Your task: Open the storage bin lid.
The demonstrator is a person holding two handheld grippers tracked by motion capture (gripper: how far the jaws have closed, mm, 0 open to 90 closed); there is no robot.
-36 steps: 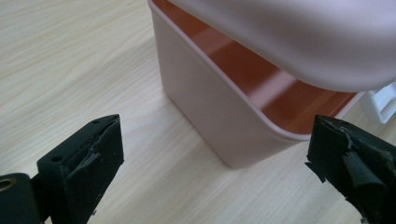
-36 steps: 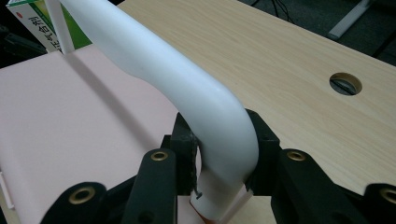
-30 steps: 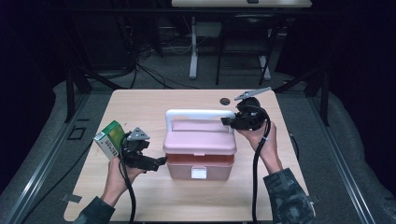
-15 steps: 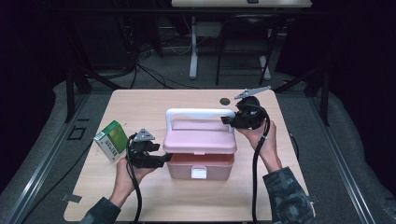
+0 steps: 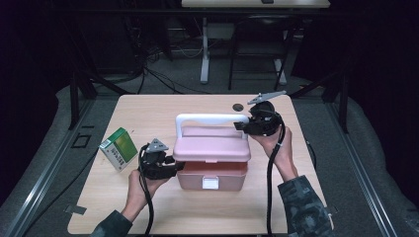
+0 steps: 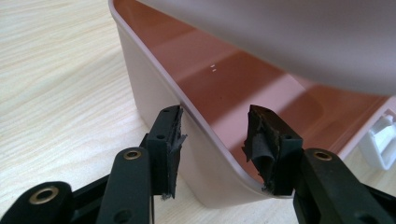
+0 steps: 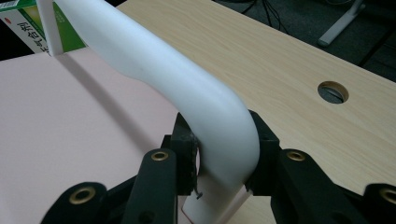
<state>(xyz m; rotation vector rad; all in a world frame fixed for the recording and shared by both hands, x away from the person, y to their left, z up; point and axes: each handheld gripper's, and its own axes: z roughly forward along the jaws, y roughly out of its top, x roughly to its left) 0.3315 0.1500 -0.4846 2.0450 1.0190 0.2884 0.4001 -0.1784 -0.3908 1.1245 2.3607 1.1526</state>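
Observation:
A pink box (image 5: 212, 175) stands mid-table with its pink lid (image 5: 212, 145) tilted up off the base. My right gripper (image 5: 240, 124) is shut on the right end of the lid's white handle (image 5: 207, 118). In the right gripper view the jaws clamp the bend of the handle (image 7: 154, 70) above the lid (image 7: 60, 116). My left gripper (image 5: 173, 165) sits at the box's left front corner. Its jaws have just been closing and straddle the box wall (image 6: 154, 79), one outside and one inside. The inner pad (image 6: 261, 135) stands off the wall.
A green and white carton (image 5: 118, 147) lies on the table left of the box, near the left edge. A round cable hole (image 5: 238, 106) is in the tabletop behind the box. The box's white latch (image 5: 211, 183) faces the front edge.
My left gripper has moved right, away from the green carton to the box's left corner, and its jaws have narrowed around the wall. The right gripper and handle have kept still.

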